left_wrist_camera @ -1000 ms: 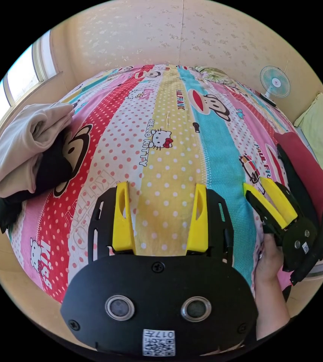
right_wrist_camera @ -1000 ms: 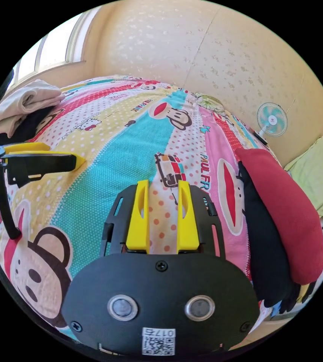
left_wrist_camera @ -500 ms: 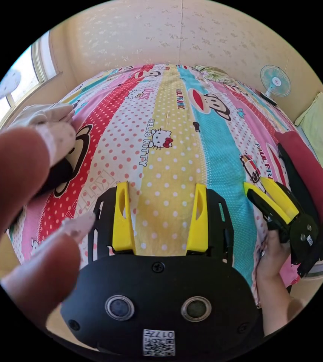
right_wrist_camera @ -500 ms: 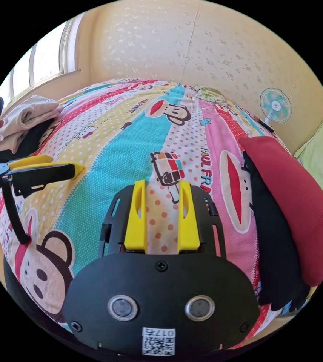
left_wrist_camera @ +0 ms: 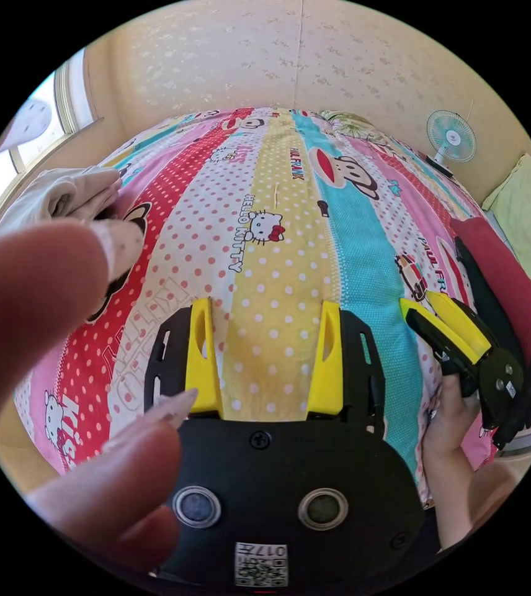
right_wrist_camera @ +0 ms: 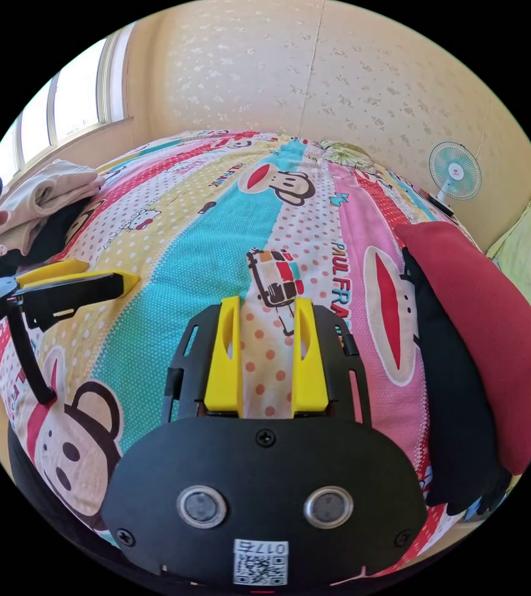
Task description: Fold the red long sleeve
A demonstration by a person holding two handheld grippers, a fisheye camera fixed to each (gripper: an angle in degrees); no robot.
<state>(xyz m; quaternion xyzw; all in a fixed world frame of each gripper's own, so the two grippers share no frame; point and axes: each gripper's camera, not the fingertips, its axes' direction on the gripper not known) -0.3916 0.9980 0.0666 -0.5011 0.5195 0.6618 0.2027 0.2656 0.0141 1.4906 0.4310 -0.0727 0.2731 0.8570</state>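
Your cartoon bedsheet (left_wrist_camera: 278, 248) reads "HELLO KITTY" and "PAUL FRANK" across its dotted stripes. In the left gripper view, your left gripper (left_wrist_camera: 264, 310) has its jaws wide and empty, with your fingers (left_wrist_camera: 48, 298) blurred close to the lens. In the right gripper view, your right gripper (right_wrist_camera: 267, 310) has its jaws narrowly apart, holding nothing, and the folded red long sleeve (right_wrist_camera: 489, 335) lies atop a black garment (right_wrist_camera: 451, 385) at the bed's right edge.

Printed cotton-like bedsheet (right_wrist_camera: 216, 248) lies smooth and matt across the bed. The left tongs (left_wrist_camera: 264, 357) show yellow plastic on matt black plates, with shiny metal screws; the right tongs (right_wrist_camera: 267, 354) look the same. The folded red long sleeve (right_wrist_camera: 489, 335) is soft, matt knit cloth. Beige garment (left_wrist_camera: 61, 195), soft, creased. Textured wallpaper (right_wrist_camera: 340, 81) behind.
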